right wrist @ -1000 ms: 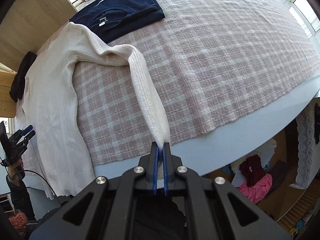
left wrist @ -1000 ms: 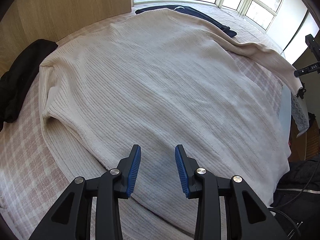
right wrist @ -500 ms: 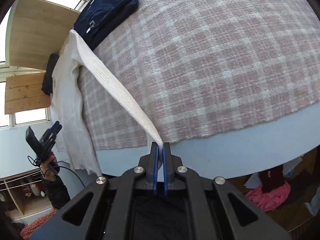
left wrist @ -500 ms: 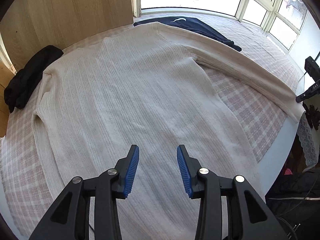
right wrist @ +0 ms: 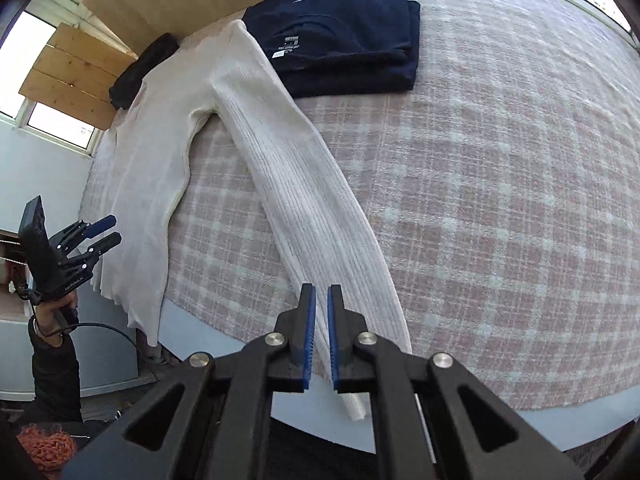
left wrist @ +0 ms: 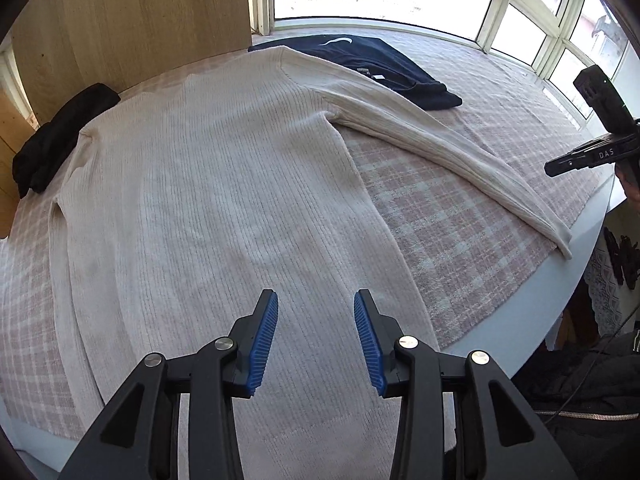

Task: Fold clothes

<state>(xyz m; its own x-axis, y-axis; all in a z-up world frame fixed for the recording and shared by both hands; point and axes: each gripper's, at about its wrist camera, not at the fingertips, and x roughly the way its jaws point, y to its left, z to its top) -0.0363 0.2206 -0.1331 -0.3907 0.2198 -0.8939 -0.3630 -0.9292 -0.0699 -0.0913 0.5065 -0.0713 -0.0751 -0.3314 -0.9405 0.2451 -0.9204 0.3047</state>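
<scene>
Sweater [left wrist: 224,200] lies flat on bedspread [right wrist: 500,200] (sleeve outstretched), both grippers' jaws parted, holding nothing.

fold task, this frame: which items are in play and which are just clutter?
In play:
- cream ribbed knit sweater, spread flat, sleeve stretched out to the bed edge
- left gripper, open above the hem
- right gripper, slightly open over the cuff

Clutter:
- folded navy garment
- black bundled cloth
- pink plaid bed cover
</scene>
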